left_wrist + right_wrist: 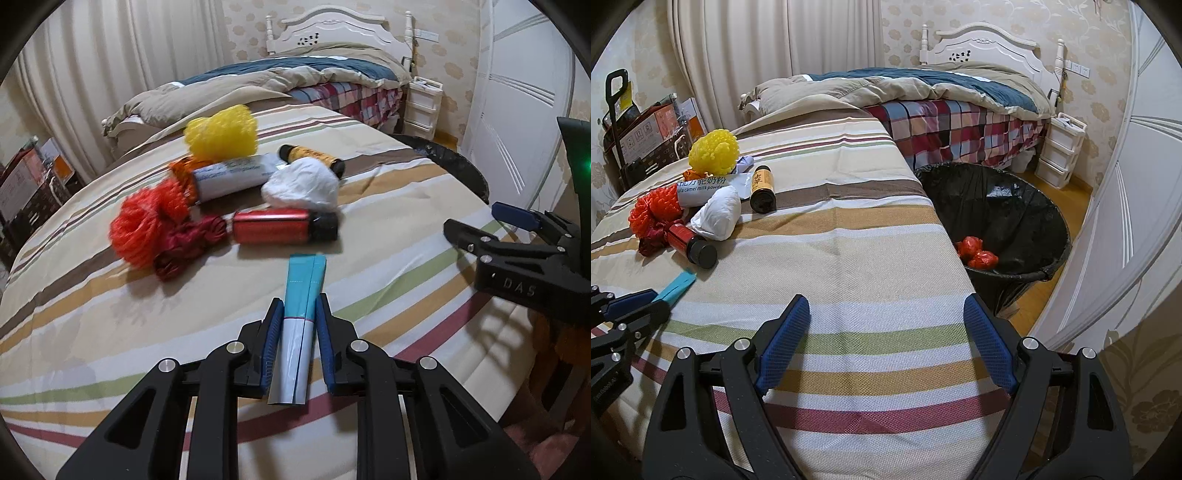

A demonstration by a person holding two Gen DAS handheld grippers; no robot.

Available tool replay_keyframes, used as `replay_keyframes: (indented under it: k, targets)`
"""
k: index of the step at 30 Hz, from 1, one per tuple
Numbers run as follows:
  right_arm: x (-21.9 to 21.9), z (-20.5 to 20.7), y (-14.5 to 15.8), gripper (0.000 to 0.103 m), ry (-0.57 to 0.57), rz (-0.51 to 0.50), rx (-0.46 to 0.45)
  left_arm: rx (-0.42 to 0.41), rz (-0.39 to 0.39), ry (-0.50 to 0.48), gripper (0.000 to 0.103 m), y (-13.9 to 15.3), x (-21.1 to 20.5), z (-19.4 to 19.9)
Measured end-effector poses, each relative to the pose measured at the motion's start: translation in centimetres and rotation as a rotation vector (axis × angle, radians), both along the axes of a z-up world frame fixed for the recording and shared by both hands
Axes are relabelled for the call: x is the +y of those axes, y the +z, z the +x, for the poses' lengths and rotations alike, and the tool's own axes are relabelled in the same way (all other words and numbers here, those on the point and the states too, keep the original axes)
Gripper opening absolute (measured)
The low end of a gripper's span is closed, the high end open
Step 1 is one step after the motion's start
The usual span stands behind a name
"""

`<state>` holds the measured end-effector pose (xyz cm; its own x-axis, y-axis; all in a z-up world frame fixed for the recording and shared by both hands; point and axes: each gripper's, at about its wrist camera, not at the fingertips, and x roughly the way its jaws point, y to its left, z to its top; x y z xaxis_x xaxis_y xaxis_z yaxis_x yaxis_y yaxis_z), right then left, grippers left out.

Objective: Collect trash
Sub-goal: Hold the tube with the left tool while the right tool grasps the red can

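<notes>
While the left gripper [297, 317] is clamping the teal-and-white packet [301, 302] and the right gripper [886, 332] is hanging agape, the pickup is finishing, calling for carrying it past the striped bed's [868, 229] edge into the black bin [1015, 206].

From my right gripper [884, 314], bare striped cover [849, 236] runs to twelve o'clock. The trash pile [701, 199] crowds ten o'clock; the bin [1015, 206] stands open at two.

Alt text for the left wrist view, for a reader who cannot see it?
The left claw is shut on a teal and white packet lying on a striped cloth. Beyond it lie a red bottle, a white wad, red netting and yellow netting. The open right claw shows at the right edge.
</notes>
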<state>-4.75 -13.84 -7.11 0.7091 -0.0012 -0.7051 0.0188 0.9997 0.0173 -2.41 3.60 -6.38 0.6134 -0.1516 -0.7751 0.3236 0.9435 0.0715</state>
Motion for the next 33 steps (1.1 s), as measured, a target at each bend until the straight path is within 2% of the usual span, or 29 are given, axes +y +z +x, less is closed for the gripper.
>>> replay_keyframes:
  k: [11,18,23,28,30,33]
  targets:
    - [0.8,0.0,0.2,0.083,0.003,-0.016,0.006,-0.002,-0.013,0.172,0.021,-0.1,4.4,-0.4]
    - [2.8,0.2,0.7,0.083,0.073,-0.035,0.014,-0.006,-0.029,0.239,0.021,0.0,6.6,-0.8]
    - [4.3,0.5,1.3,0.082,0.135,-0.012,0.016,-0.005,-0.045,0.276,0.021,0.1,8.0,-0.7]
    - [6.7,1.2,1.8,0.074,0.221,-0.005,0.03,-0.004,-0.063,0.315,0.021,0.1,9.4,-0.5]
    - [7.8,1.4,1.9,0.066,0.257,-0.014,0.033,-0.004,-0.069,0.327,0.021,0.2,9.9,-0.5]
    - [9.1,1.6,1.9,0.061,0.3,-0.021,0.039,-0.004,-0.077,0.347,0.021,0.2,10.6,-0.5]
